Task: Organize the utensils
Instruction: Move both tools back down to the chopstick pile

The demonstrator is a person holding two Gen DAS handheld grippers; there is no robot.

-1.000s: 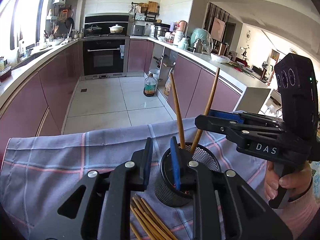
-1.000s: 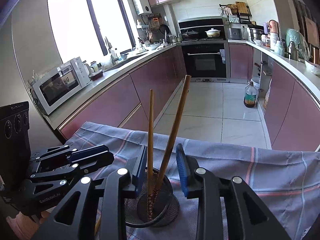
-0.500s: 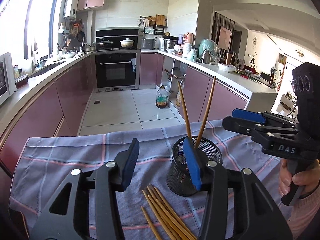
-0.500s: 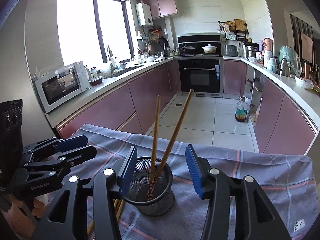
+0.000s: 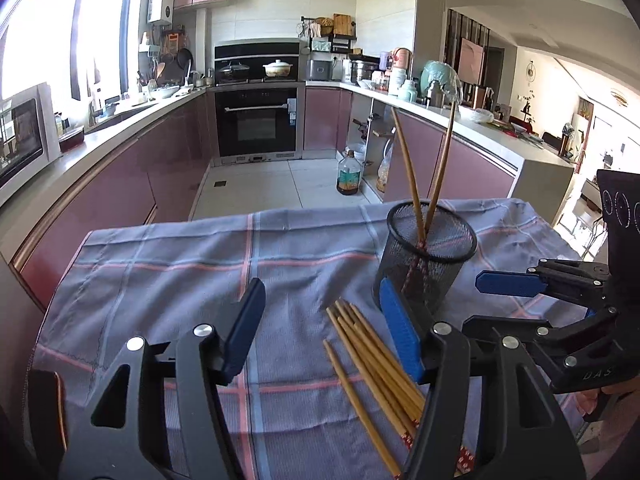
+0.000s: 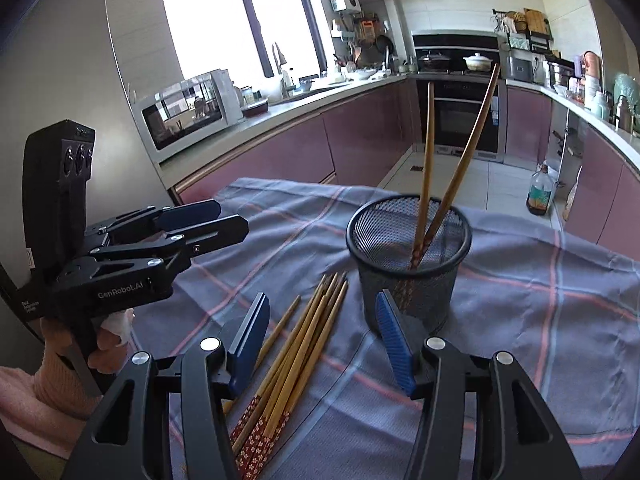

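Both tongs, left and right, have just spread apart, empty; two chopsticks now stand in the mesh holder mid-counter, loose chopsticks lying beside it.

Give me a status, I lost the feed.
Both grippers, left and right, open, fingers just spread, empty. Two chopsticks in mesh cup; loose chopsticks on cloth. Nothing blocking.

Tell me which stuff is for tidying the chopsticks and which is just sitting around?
For the job:
- loose chopsticks on the cloth
- mesh cup holding two chopsticks

Just lying about:
- microwave
- oil bottle on the floor
- pot on the stove
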